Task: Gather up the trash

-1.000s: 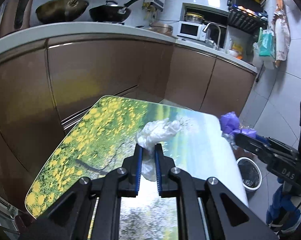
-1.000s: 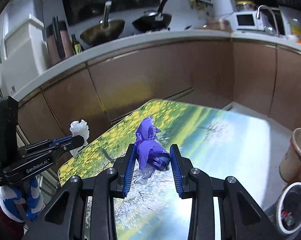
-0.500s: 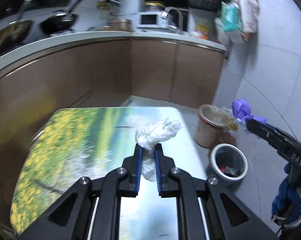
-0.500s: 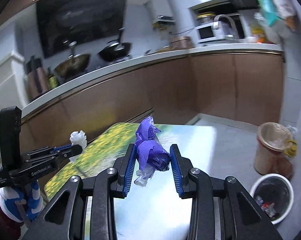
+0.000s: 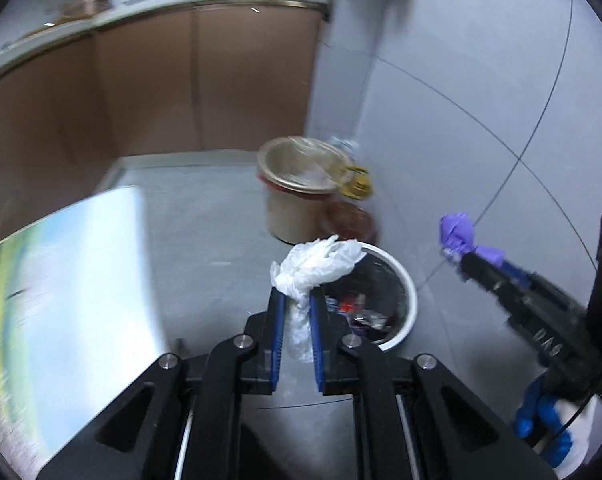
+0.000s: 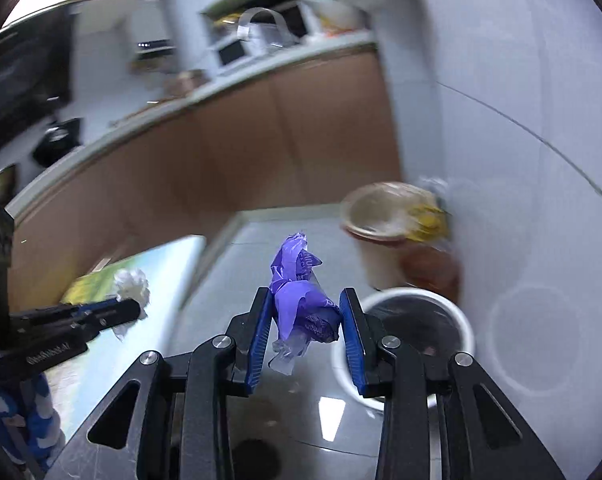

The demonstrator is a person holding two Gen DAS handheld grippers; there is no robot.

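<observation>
My left gripper [image 5: 297,300] is shut on a crumpled white plastic glove [image 5: 315,262], held just left of and above a white round trash bin [image 5: 405,280] with a dark liner on the floor. My right gripper [image 6: 305,300] is shut on a crumpled purple wrapper [image 6: 301,300], held left of the same bin [image 6: 457,312]. The right gripper with the purple wrapper [image 5: 457,232] also shows at the right of the left wrist view. The left gripper with the white glove [image 6: 131,282] shows at the left of the right wrist view.
A tan bucket [image 5: 297,204] lined with clear plastic stands behind the bin by the grey wall. The landscape-print table [image 5: 61,300] is at the left. Brown kitchen cabinets [image 5: 181,80] run along the back. The floor is grey tile.
Both grippers have swung right, away from the table toward the bin on the floor, each still holding its trash. The bin is now directly ahead and closer.
</observation>
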